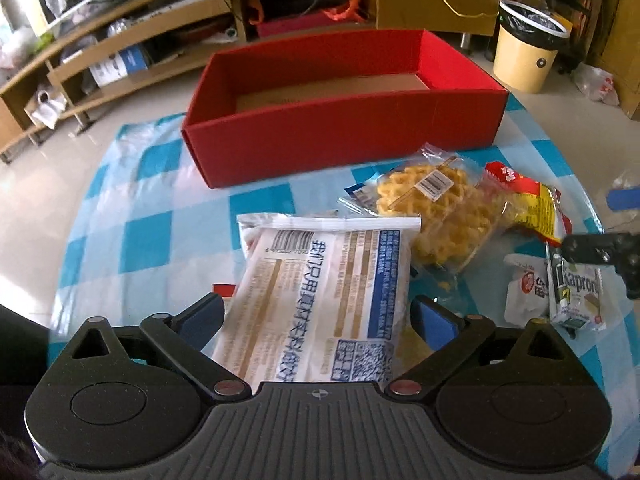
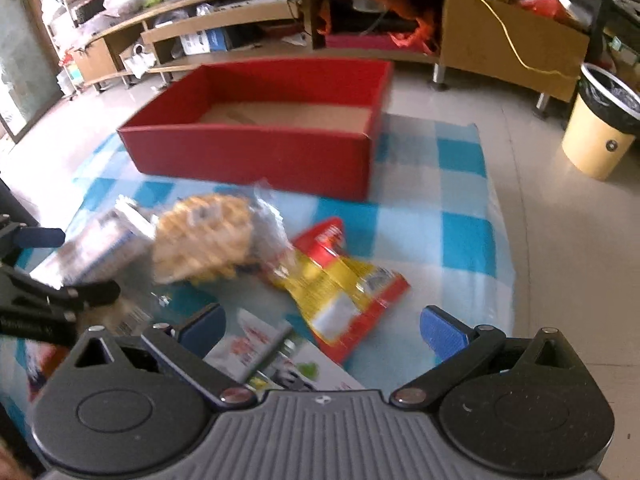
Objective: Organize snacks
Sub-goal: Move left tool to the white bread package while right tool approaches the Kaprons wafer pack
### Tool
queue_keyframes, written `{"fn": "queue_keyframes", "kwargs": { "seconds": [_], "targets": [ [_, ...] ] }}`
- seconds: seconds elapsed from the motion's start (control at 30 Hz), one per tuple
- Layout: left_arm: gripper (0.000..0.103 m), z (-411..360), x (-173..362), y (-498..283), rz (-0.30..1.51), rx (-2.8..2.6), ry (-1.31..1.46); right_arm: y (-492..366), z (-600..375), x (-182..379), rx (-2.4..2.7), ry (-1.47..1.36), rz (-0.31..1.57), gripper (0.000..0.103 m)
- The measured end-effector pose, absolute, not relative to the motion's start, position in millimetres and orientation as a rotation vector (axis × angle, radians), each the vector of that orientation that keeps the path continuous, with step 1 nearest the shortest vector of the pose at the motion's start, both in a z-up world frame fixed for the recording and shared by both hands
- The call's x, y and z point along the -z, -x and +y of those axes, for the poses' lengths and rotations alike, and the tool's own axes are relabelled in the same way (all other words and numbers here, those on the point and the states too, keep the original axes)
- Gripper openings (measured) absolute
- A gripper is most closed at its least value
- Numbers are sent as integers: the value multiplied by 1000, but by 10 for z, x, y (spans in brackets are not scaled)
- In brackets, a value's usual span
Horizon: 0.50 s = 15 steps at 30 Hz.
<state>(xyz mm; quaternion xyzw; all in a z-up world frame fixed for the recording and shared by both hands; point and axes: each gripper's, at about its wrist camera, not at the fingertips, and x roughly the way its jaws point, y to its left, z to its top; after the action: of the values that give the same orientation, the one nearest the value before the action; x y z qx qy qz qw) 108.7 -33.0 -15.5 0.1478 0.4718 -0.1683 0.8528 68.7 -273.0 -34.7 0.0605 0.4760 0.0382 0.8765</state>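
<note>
A white snack packet (image 1: 320,300) with blue print lies on the checked cloth (image 1: 160,240), between the blue pads of my left gripper (image 1: 322,314). The jaws stand wide and the pads do not press it. Right of it are a clear bag of yellow waffle snacks (image 1: 436,216), a red-and-yellow packet (image 1: 536,208) and two small packets (image 1: 576,296). The red box (image 1: 340,140) stands behind, holding only a cardboard liner. In the blurred right wrist view, my right gripper (image 2: 322,328) is open over the red-and-yellow packet (image 2: 344,292), and the waffle bag (image 2: 204,240) is to its left.
A yellow bin (image 1: 528,48) with a black liner stands on the floor to the right of the table. A long wooden TV stand (image 2: 500,40) with cluttered shelves runs behind. The red box (image 2: 260,148) takes up the far half of the cloth (image 2: 460,232).
</note>
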Motion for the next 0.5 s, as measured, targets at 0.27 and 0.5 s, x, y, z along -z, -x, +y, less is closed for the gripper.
{"fn": "queue_keyframes", "kwargs": {
  "seconds": [0.27,0.5],
  "targets": [
    [83,-375,142,-1066,973,331,-331,-610,-2950,543,33,-291,1080,101],
    [80,-282,65,-1085,976,328,-285,-660,-2736,565,-37,-264,1094,100]
  ]
}}
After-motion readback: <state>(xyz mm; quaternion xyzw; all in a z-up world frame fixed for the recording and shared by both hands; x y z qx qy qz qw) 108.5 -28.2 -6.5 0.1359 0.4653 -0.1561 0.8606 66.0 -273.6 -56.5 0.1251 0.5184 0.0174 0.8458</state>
